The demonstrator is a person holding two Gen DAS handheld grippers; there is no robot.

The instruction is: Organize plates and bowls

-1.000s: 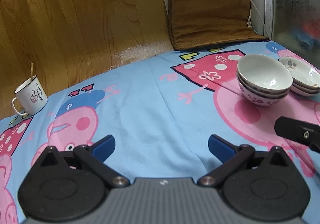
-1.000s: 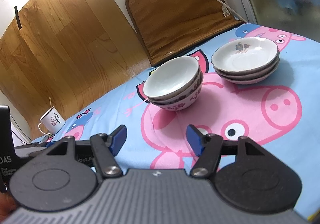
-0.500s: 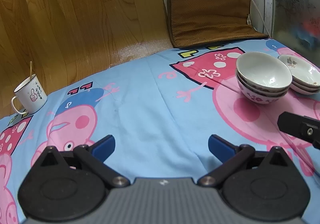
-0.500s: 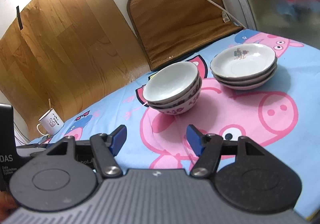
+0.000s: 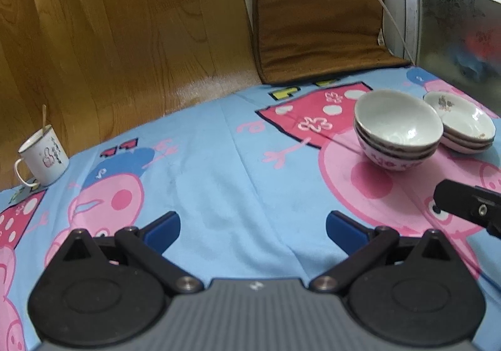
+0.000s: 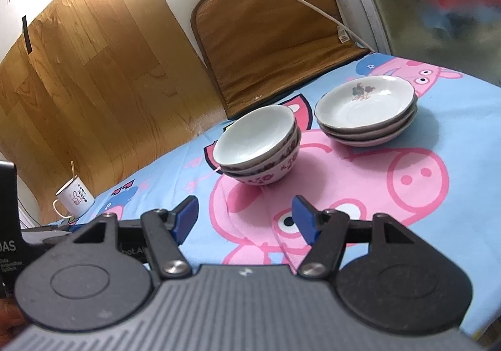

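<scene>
While nothing was held between them, the blue-padded fingers point(image 5: 164, 230) of the left gripper point(image 5: 253, 227) were spread wide above a bare blue stretch of the cartoon-pig cloth point(image 5: 213, 169) that covered the table. The right gripper point(image 6: 245, 217) was likewise seen with its fingers point(image 6: 303, 219) parted and empty, poised over the pink pig figure printed on the cloth point(image 6: 422, 225).

Just beyond the right gripper's fingers, a stack of bowls point(image 6: 258, 147) was found standing upright on the cloth, three nested together, the outer walls marked with a dark floral pattern. In the left wrist view the same stack of bowls point(image 5: 397, 130) was placed ahead and to the right, well apart from the left fingers. Just beside the bowls, on their right and not touching them, a stack of plates point(image 6: 366, 108) was set, three shallow dishes with a small flower motif inside the top one; the stack of plates point(image 5: 463, 123) was seen at the far right edge of the left view.

Part of a black device body point(image 5: 469, 205) was seen intruding at the right of the left view. Far to the left, a white enamel mug point(image 5: 42, 155) with a stick standing in it was placed near the cloth's edge. Behind the table, a wood-grain wall panel point(image 5: 109, 37) and a brown padded mat point(image 5: 316, 25) leaning upright were visible, with a white cable point(image 6: 313, 6) trailing across the mat.
</scene>
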